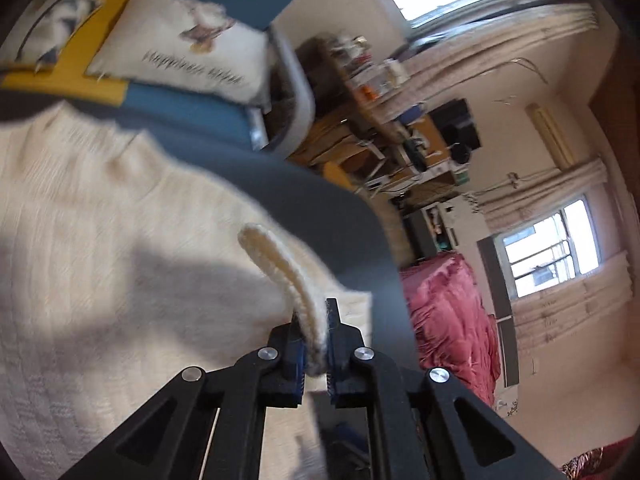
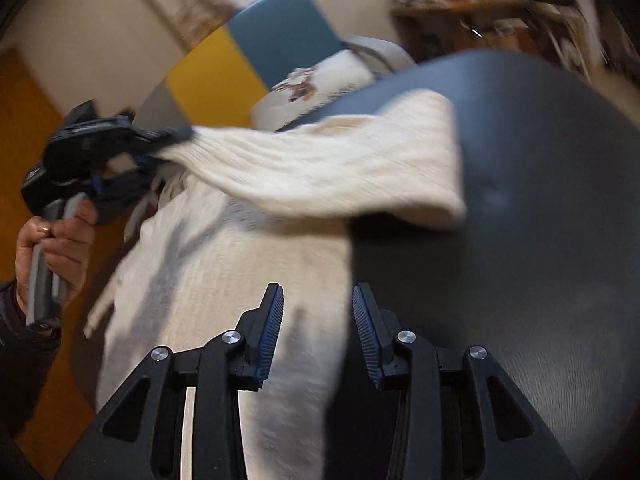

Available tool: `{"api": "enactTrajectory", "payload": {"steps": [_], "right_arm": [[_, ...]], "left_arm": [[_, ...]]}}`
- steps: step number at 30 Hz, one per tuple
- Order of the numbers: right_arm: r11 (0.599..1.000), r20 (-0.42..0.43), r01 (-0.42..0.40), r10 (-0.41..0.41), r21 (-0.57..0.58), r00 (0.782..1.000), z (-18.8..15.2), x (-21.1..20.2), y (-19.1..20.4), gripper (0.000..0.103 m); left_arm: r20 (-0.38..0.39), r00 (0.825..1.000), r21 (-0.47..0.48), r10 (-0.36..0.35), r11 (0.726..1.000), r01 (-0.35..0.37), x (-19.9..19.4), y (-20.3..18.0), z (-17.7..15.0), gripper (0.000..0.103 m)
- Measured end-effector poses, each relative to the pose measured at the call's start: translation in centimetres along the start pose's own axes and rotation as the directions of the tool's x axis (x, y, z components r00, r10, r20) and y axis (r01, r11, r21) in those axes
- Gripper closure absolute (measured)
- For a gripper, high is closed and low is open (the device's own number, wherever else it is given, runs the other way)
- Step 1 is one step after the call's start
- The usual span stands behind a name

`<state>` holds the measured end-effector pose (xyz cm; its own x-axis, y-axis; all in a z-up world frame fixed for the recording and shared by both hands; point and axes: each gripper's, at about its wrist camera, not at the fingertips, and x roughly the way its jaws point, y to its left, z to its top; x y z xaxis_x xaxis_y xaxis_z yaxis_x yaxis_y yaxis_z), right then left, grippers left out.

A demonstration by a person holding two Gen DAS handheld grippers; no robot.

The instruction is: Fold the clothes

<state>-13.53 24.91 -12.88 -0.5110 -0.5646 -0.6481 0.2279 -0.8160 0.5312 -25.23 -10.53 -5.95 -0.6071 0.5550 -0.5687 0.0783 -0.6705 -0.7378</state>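
Fold in progress, not complete. One cream knit sweater (image 2: pixel 224 272) spread over a dark round table (image 2: pixel 520 240), filling the centre and lower left of the right wrist view and the left half of the left wrist view. One edge of the knit lifted and stretched as a band from the upper left toward the centre right of the right wrist view, its far end resting on the table. Body of the garment lying flat beneath; no finished, squared stack visible. Judged remaining: lay the lifted part across the body, then fold the rest.

Left gripper (image 1: pixel 316 320): jaws narrow, clamped on a ribbed edge of the sweater, lower centre of its own view. Right gripper (image 2: pixel 318 312): jaws parted, nothing between the pads, sweater directly beyond them.

Count:
- Sweaters: one.
- Grippers: two.
- Hand (image 2: pixel 56 248) in view: one, at left edge.
- Printed cushions (image 1: pixel 188 48): two, upper left.
- Red quilt (image 1: pixel 452 320): one, lower right.
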Motion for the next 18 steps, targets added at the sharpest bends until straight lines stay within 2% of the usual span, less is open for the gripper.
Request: {"api": "enactTrajectory", "payload": {"steps": [3,6,9,13,16,18], "right_arm": [[0.984,0.021,-0.051,0.048,0.173,0.999,-1.0,-0.8,-3.4,0.063],[0.962,0.075,-0.125,0.110,0.243,0.991,-1.0,-1.1,-4.5,0.063],[0.926,0.135,-0.213,0.179,0.312,0.975,-0.4,-1.0,-5.2,0.063],[0.811,0.226,-0.373,0.301,0.451,0.927,-0.1,0.1,-7.0,0.063],[0.725,0.262,-0.438,0.351,0.532,0.899,-0.3,1.5,-7.6,0.063],[0.639,0.303,-0.504,0.405,0.580,0.863,-0.7,2.2,-7.8,0.063]], "left_arm": [[0.028,0.998,0.075,-0.055,0.996,0.053,-0.4,-4.9,2.1,0.097],[0.057,0.995,0.157,-0.082,0.985,0.072,-0.8,-9.9,4.0,0.097],[0.087,0.989,0.206,-0.118,0.974,0.098,-1.7,-13.4,5.5,0.097],[0.136,0.977,0.253,-0.167,0.959,0.129,-3.9,-16.4,7.4,0.097],[0.164,0.973,0.284,-0.162,0.953,0.110,-5.3,-17.0,8.2,0.097],[0.169,0.973,0.282,-0.155,0.954,0.103,-6.1,-16.7,8.6,0.097]]}}
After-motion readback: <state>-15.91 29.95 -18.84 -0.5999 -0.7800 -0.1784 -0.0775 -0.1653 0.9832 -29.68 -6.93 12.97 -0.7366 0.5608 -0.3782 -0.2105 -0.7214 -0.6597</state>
